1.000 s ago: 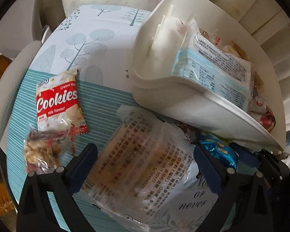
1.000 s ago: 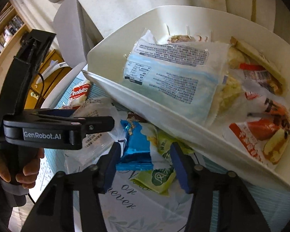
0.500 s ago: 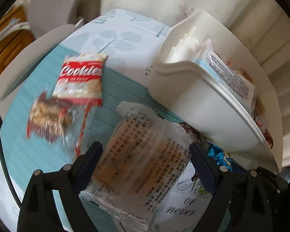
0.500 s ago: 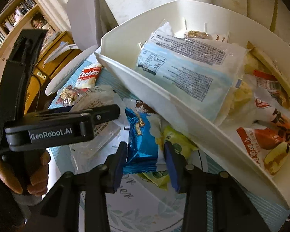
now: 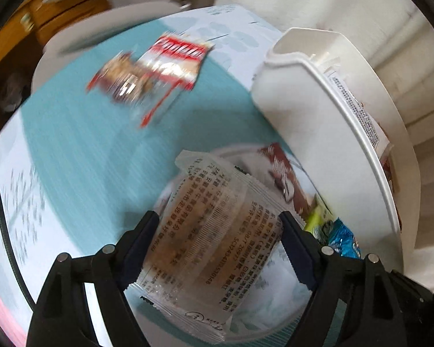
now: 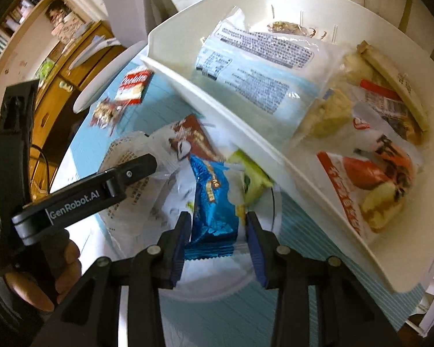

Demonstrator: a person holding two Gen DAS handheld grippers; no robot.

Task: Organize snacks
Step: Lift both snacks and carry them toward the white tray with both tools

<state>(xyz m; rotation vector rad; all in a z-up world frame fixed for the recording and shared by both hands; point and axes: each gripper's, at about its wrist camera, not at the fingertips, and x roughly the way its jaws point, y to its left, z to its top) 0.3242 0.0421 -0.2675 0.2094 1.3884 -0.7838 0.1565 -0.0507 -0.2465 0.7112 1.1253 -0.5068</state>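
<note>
Left claw (image 5: 218, 238) clamps one clear packet (image 5: 208, 245); right claw (image 6: 218, 237) clamps one blue packet (image 6: 214, 202).

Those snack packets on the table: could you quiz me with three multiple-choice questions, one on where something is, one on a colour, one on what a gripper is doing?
1. Where does the red Cookies packet lie?
A. inside the white bin
B. on the teal tablecloth, outside the bin
C. between the right gripper's fingers

2. What colour is the wrapper between the right gripper fingers?
A. shiny blue
B. red
C. green

3. What is the left gripper doing?
A. hanging free
B. gripping the bin's rim
C. closed on the clear packet

Answers: 1 B, it lies flat on the tablecloth, left of the white bin. 2 A, the blue packet sits there. 3 C, both pads press its sides.
</note>
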